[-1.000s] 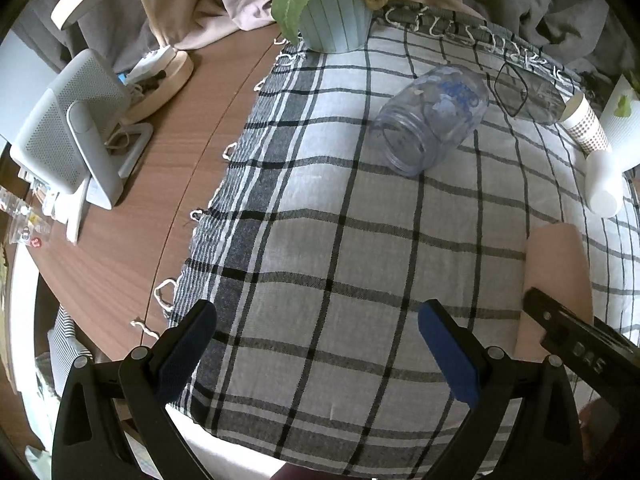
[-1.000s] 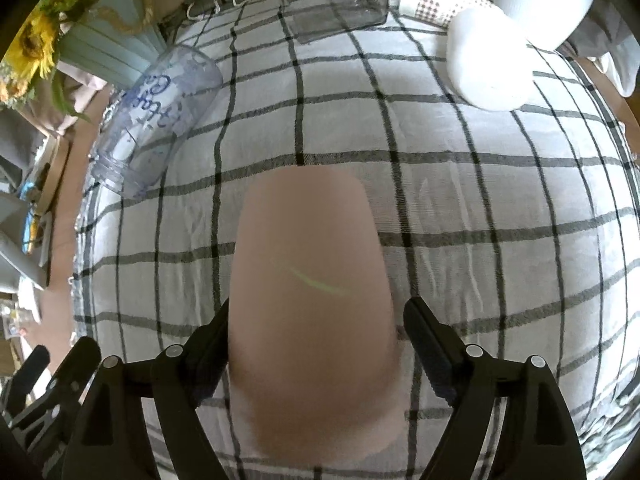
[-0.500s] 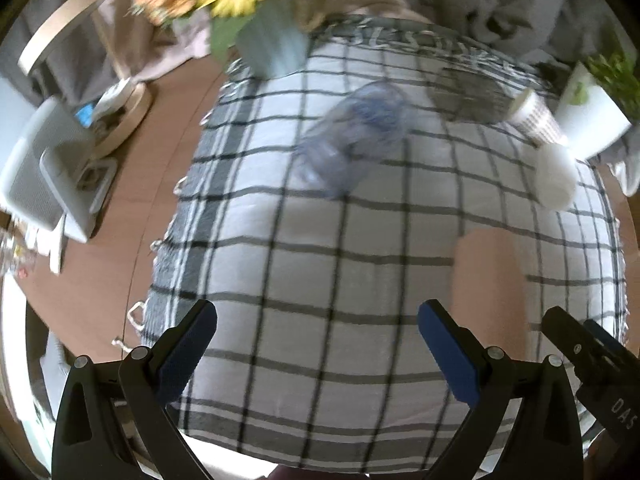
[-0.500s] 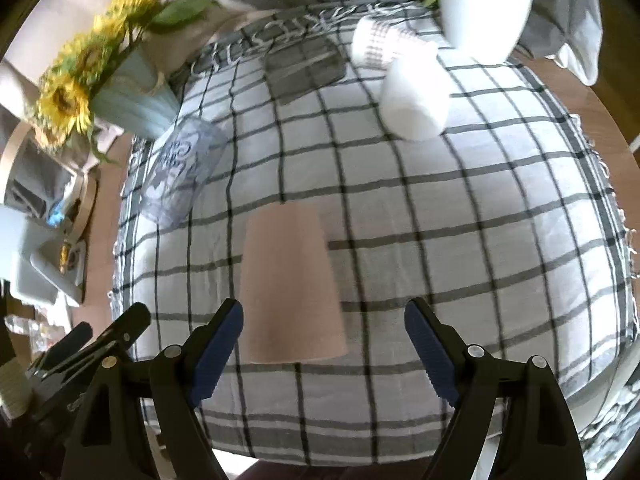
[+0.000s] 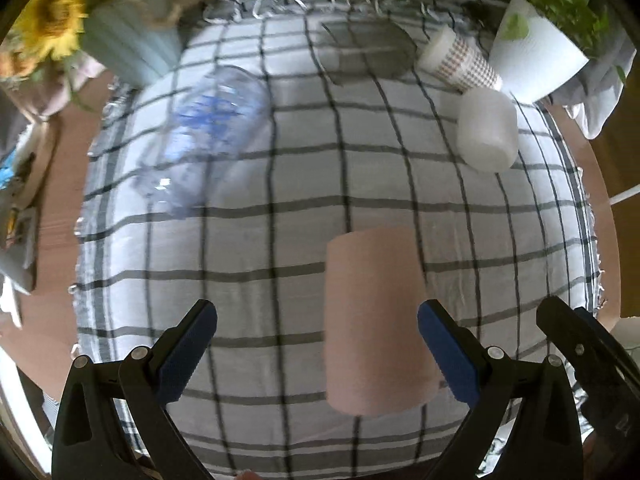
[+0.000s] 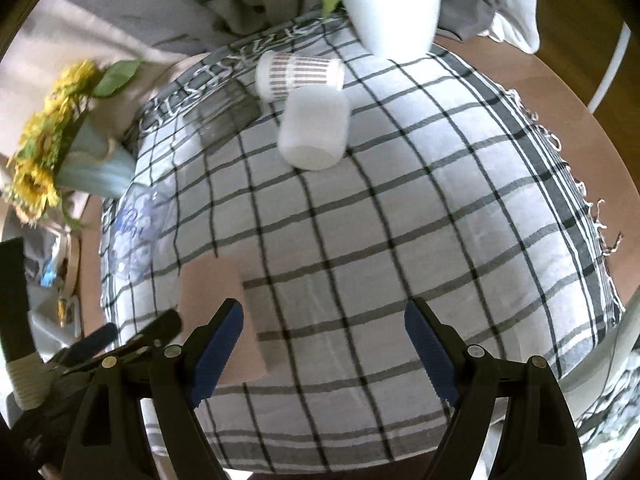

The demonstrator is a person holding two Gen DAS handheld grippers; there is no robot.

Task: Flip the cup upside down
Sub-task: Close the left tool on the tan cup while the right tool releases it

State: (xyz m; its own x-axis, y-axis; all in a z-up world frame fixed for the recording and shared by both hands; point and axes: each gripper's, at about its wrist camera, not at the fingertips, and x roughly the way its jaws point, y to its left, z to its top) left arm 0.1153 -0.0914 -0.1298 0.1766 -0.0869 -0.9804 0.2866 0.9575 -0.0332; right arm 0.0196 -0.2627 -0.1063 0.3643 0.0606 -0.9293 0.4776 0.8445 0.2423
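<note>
A plain pink cup (image 5: 372,320) stands upside down on the checked cloth, its wide rim down. In the left wrist view it is just inside the right finger of my open, empty left gripper (image 5: 318,344). In the right wrist view the pink cup (image 6: 218,308) is partly behind the left finger of my open, empty right gripper (image 6: 324,338), which has pulled back from it. The right gripper's body (image 5: 588,360) shows at the lower right of the left wrist view.
On the checked cloth (image 6: 400,240) lie a clear jar with blue print (image 5: 204,136), a grey glass (image 5: 368,52), a patterned paper cup (image 6: 300,74) and a white cup (image 6: 314,132). A white plant pot (image 6: 390,4) and a sunflower vase (image 6: 88,160) stand at the far edge.
The right gripper has let go of the pink cup and drawn back and to the right. Both grippers have risen and swung rightward; the cup stays standing upside down.
</note>
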